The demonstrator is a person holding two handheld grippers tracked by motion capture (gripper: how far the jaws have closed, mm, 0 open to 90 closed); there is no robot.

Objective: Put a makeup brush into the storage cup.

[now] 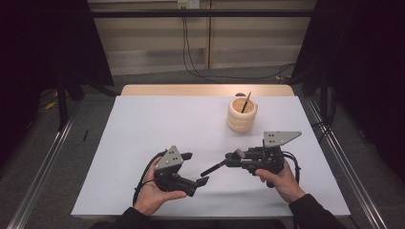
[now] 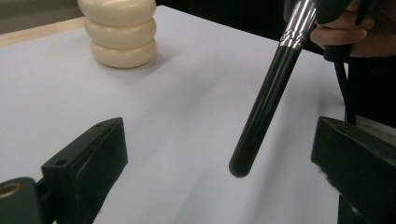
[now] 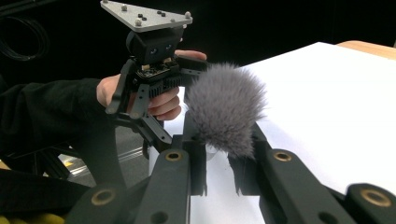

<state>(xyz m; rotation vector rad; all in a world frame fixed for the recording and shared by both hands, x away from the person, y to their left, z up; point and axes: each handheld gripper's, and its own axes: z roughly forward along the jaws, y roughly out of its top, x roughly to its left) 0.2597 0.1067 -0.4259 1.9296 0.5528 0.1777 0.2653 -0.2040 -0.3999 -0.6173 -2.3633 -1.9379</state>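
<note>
The right gripper (image 1: 228,161) has its fingers clamped on a makeup brush (image 1: 213,168) above the worktop's (image 1: 157,119) near middle. The left gripper's (image 1: 197,168) fingers stand apart. A loose pinch near the fluffy end could tip the brush out.

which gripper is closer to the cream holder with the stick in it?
Right. The right gripper, shut on the makeup brush, sits just in front of the cream holder. The left gripper, open, is farther off to the holder's near left.
</note>
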